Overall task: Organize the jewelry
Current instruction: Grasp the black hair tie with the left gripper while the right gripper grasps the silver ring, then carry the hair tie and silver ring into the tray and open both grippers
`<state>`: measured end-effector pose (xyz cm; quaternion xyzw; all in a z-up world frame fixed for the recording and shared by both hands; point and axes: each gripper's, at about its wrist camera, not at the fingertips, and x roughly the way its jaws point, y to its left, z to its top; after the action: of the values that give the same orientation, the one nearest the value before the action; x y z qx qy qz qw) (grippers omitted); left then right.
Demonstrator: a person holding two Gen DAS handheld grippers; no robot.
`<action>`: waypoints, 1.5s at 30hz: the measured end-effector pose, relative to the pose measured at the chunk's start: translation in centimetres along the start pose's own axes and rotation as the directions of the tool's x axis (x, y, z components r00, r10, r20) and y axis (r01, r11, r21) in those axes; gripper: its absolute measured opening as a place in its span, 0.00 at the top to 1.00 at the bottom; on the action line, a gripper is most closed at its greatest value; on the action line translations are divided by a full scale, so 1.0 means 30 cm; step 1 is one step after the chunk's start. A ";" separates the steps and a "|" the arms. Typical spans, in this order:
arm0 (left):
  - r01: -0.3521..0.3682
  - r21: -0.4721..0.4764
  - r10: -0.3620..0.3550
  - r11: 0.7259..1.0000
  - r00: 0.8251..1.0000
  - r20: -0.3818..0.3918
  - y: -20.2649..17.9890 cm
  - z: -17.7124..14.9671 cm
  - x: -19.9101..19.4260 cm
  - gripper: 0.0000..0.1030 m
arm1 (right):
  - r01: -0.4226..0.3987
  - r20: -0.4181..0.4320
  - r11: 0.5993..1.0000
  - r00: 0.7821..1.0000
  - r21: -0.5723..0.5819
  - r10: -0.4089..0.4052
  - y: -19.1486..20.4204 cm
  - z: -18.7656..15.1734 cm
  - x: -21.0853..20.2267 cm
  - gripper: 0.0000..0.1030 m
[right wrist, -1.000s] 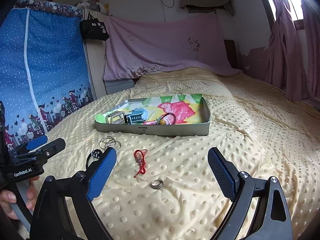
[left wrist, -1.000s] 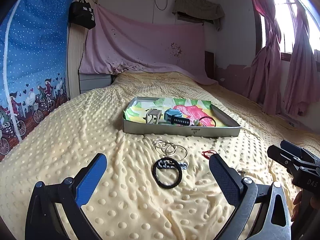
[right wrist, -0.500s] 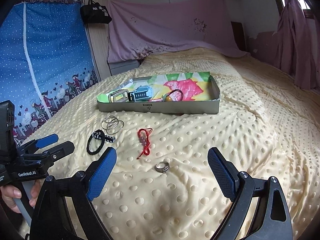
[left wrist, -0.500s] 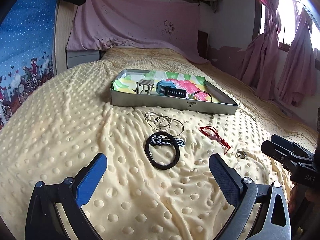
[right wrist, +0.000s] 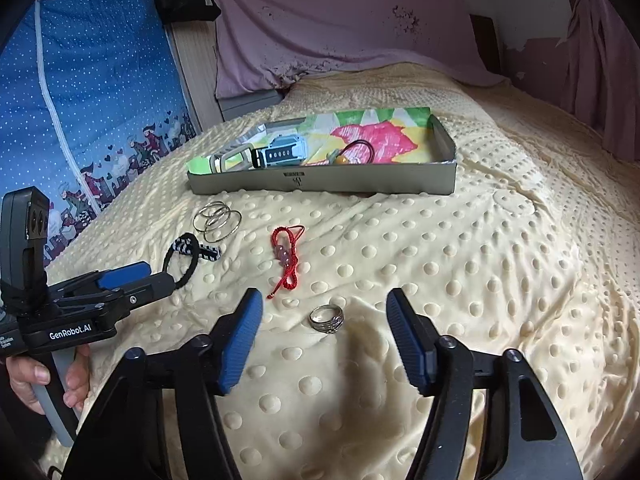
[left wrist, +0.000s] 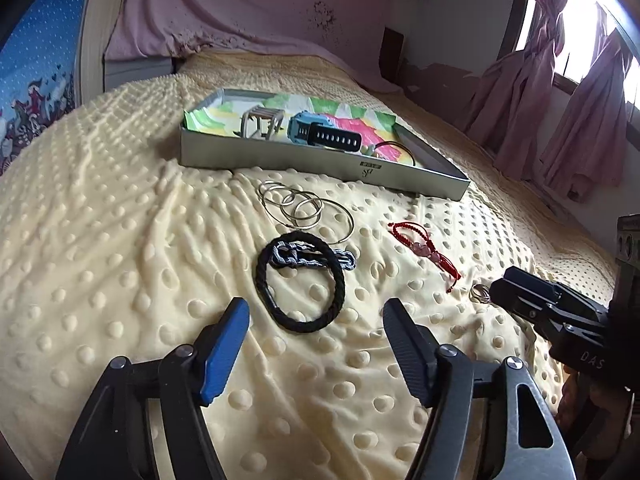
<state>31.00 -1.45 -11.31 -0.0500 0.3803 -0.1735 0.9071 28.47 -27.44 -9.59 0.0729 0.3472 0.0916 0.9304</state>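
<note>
Both grippers now sit lower and closer to the bed point(left wrist: 100, 264) than 1 second ago, and both have just been closing. The left gripper point(left wrist: 316, 316) is about half open, holding nothing; the black band point(left wrist: 300, 280) lies just beyond its fingers point(left wrist: 224, 344). The right gripper point(right wrist: 324, 320) is also about half open and empty, with the ring point(right wrist: 326, 319) lying on the bed between its fingers point(right wrist: 240, 340), untouched. The hoops point(left wrist: 296, 206) and red bracelet point(left wrist: 424, 252) lie between the band and the tray point(left wrist: 320, 164). The tray sits mid-bed toward the headboard, lined with bright paper, holding 2 watches point(left wrist: 320, 134) and a dark cord bracelet point(left wrist: 394, 148)
</note>
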 end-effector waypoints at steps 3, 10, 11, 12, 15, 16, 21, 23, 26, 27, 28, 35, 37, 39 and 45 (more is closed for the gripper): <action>0.017 0.000 -0.017 1.000 1.000 -0.012 -0.003 0.008 0.015 0.39 | -0.014 -0.017 1.000 1.000 -0.001 0.014 0.003 -0.005 0.022 0.57; -0.034 0.009 0.034 0.999 0.998 -0.049 -0.016 0.027 0.070 0.48 | -0.030 -0.057 0.999 0.998 0.020 0.032 -0.003 -0.017 0.065 0.64; -0.045 0.013 0.045 0.999 0.998 -0.052 -0.018 0.026 0.075 0.50 | -0.032 -0.061 0.999 0.998 0.025 0.033 -0.004 -0.018 0.070 0.65; -0.051 0.016 0.052 0.999 0.997 -0.053 -0.018 0.025 0.075 0.51 | -0.033 -0.065 0.999 0.997 0.028 0.034 -0.007 -0.021 0.075 0.67; -0.072 0.021 0.073 0.997 0.996 -0.050 -0.021 0.021 0.074 0.60 | -0.034 -0.071 0.999 0.997 0.028 0.035 -0.004 -0.026 0.081 0.68; -0.074 0.019 0.075 0.997 0.996 -0.051 -0.018 0.021 0.074 0.63 | -0.033 -0.072 0.999 0.997 0.024 0.035 -0.001 -0.027 0.081 0.69; -0.078 0.005 0.078 0.997 0.996 -0.043 -0.012 0.019 0.066 0.80 | -0.040 -0.078 0.999 0.996 0.013 0.041 0.006 -0.028 0.087 0.74; -0.070 0.007 0.070 0.998 0.997 -0.038 -0.015 0.015 0.056 0.89 | -0.042 -0.078 0.999 0.996 0.013 0.043 0.006 -0.028 0.086 0.78; -0.065 0.009 0.065 0.998 0.997 -0.038 -0.024 0.002 0.041 0.92 | -0.047 -0.079 0.999 0.996 0.005 0.048 0.011 -0.030 0.081 0.82; -0.060 0.008 0.060 0.998 0.997 -0.038 -0.026 -0.002 0.036 0.93 | -0.049 -0.078 0.999 0.996 0.002 0.049 0.010 -0.032 0.079 0.82; -0.054 0.006 0.055 0.998 0.998 -0.039 -0.030 -0.009 0.026 0.94 | -0.051 -0.078 0.999 0.996 -0.002 0.051 0.013 -0.033 0.075 0.82; -0.027 0.012 0.027 1.000 0.999 -0.030 -0.069 -0.049 -0.024 0.94 | -0.068 -0.074 0.997 0.995 -0.031 0.066 0.040 -0.039 0.046 0.82; -0.019 0.012 0.019 1.000 1.000 -0.023 -0.078 -0.054 -0.042 0.94 | -0.074 -0.066 0.996 0.995 -0.041 0.071 0.048 -0.040 0.032 0.82; -0.016 0.017 0.017 1.000 1.000 -0.012 -0.089 -0.054 -0.066 0.94 | -0.083 -0.050 0.995 0.996 -0.055 0.080 0.056 -0.040 0.015 0.82; -0.010 0.037 0.010 0.999 1.000 0.023 -0.109 -0.020 -0.126 0.95 | -0.092 0.019 0.993 0.995 -0.073 0.094 0.071 -0.028 -0.041 0.82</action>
<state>27.21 -3.13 -8.46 -0.0333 0.3668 -0.1753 0.9130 26.73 -25.58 -9.01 0.0565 0.3295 0.1466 0.9310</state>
